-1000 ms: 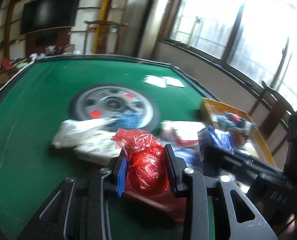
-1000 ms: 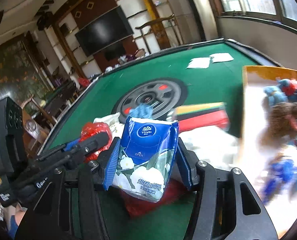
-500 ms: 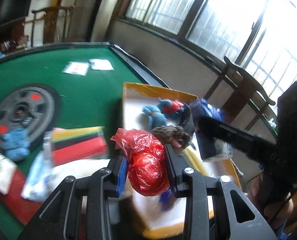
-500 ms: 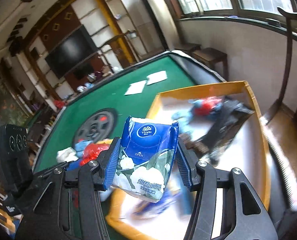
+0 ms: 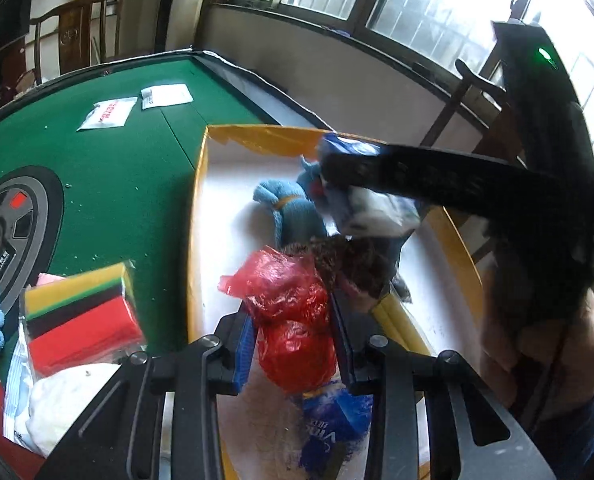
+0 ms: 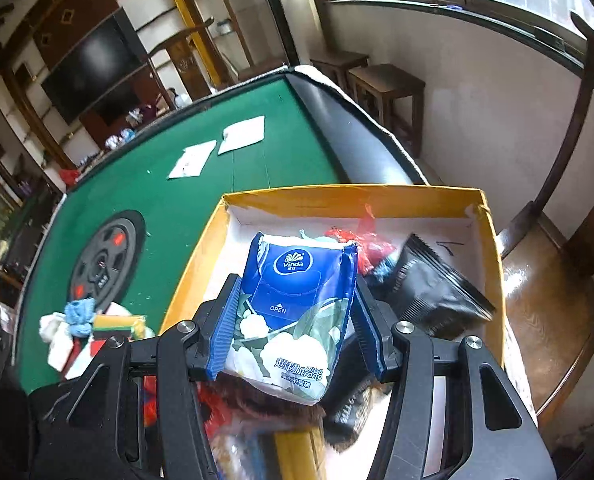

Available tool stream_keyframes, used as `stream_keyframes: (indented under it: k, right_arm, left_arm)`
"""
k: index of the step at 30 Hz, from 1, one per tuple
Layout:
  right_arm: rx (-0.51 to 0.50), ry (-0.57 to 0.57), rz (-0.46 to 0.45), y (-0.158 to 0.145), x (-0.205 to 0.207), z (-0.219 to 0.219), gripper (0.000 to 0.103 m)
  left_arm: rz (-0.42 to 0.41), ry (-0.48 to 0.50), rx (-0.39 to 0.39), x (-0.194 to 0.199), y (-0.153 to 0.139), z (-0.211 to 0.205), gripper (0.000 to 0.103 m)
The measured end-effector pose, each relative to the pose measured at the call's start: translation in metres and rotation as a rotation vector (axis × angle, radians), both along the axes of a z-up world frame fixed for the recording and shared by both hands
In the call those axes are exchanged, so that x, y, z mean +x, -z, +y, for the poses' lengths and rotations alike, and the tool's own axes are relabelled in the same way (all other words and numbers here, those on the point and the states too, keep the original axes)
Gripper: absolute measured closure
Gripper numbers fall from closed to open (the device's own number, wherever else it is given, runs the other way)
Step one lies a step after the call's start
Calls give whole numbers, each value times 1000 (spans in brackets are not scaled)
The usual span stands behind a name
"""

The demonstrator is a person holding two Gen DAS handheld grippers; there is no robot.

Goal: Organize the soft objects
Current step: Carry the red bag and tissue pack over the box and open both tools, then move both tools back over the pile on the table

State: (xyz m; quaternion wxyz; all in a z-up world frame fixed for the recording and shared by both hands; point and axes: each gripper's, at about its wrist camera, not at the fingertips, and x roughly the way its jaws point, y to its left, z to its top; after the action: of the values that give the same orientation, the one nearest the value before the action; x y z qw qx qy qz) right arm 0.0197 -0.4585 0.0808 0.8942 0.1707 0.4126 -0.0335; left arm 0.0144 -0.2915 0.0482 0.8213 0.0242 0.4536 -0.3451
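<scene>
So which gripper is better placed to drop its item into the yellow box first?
Probably the right gripper: its tissue pack hangs over the middle of the yellow box. The left gripper, holding the red bag, sits nearer the box's near edge.

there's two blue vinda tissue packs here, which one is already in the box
The tissue pack lying on the box floor, just below the left gripper. The other tissue pack is clamped in the right gripper, held above the box.
</scene>
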Motion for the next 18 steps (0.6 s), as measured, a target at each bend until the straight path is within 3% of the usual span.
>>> stream_keyframes:
  k: [5,12,18]
  right_arm:
    - [-39,15,43,10,12,2,47]
    - [-49,54,52,15,8,-9,43]
    - [-45,78,25,6,-4,-13,43]
  left_arm:
    - [0,25,6,-5,5,-3,67]
    - [42,55,-15,-13,9,-1,46]
    - [39,69,-69,-23,-3,12,45]
